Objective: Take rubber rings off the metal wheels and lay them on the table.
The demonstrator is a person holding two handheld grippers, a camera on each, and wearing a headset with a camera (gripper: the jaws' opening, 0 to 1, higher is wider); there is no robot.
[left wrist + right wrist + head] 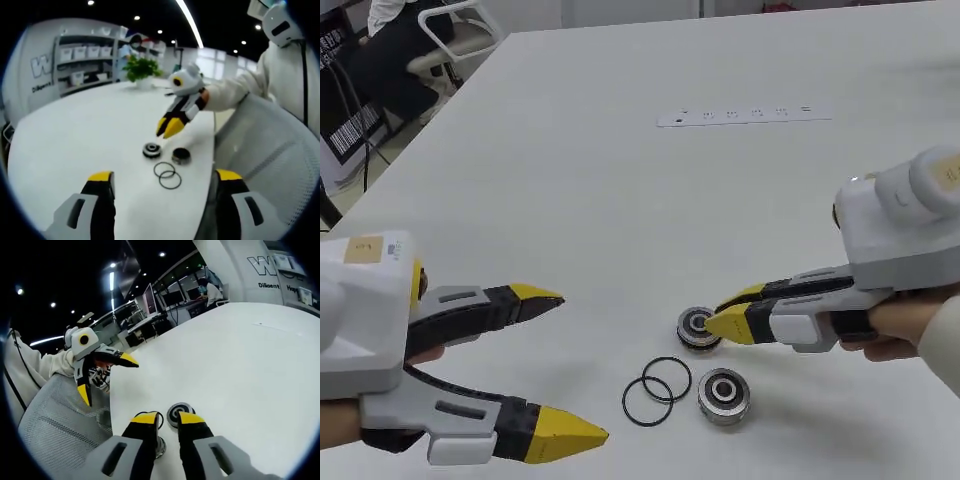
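Observation:
Two metal wheels lie near the table's front edge: one (698, 327) (151, 150) (177, 412) with a darker rim, the other (724, 394) (180, 155) bare silver. Two loose black rubber rings (666, 379) (647, 401) (170, 180) overlap on the table to their left. My right gripper (722, 314) (168, 418) (167, 131) hovers at the darker wheel, slightly open, with nothing between its jaws. My left gripper (570, 365) (164, 176) (108, 377) stands wide open and empty, left of the rings.
The white table (620, 180) stretches far back. A socket strip (745, 116) is set into it. An office chair (450, 40) and a seated person are at the far left corner. A mesh chair back (270, 150) (55, 415) stands close behind the front edge.

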